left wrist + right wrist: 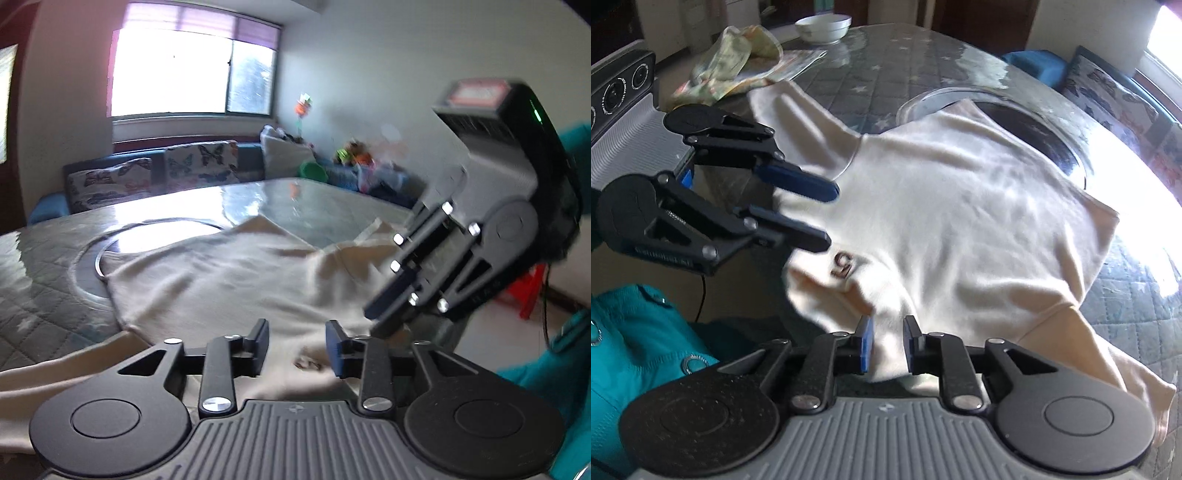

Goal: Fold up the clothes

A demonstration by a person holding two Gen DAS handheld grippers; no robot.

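Note:
A cream T-shirt (960,221) with a small brown "5" mark (843,264) lies rumpled on the table (871,74), partly over a round inset (1027,122). My right gripper (888,345) stands slightly open at the shirt's near edge; cloth shows in the narrow gap, but the pads do not seem to press it. My left gripper (827,216) hovers open over the shirt's left edge, nothing between its fingers. In the left wrist view the left gripper (297,347) is open above the shirt (229,280), and the right gripper (376,317) points down at the cloth on the right.
A white bowl (823,26) and a crumpled floral cloth (735,59) sit at the table's far end. Teal fabric (639,332) is at the near left. A sofa with butterfly cushions (199,162) runs under the window, and a red stool (532,291) stands on the floor.

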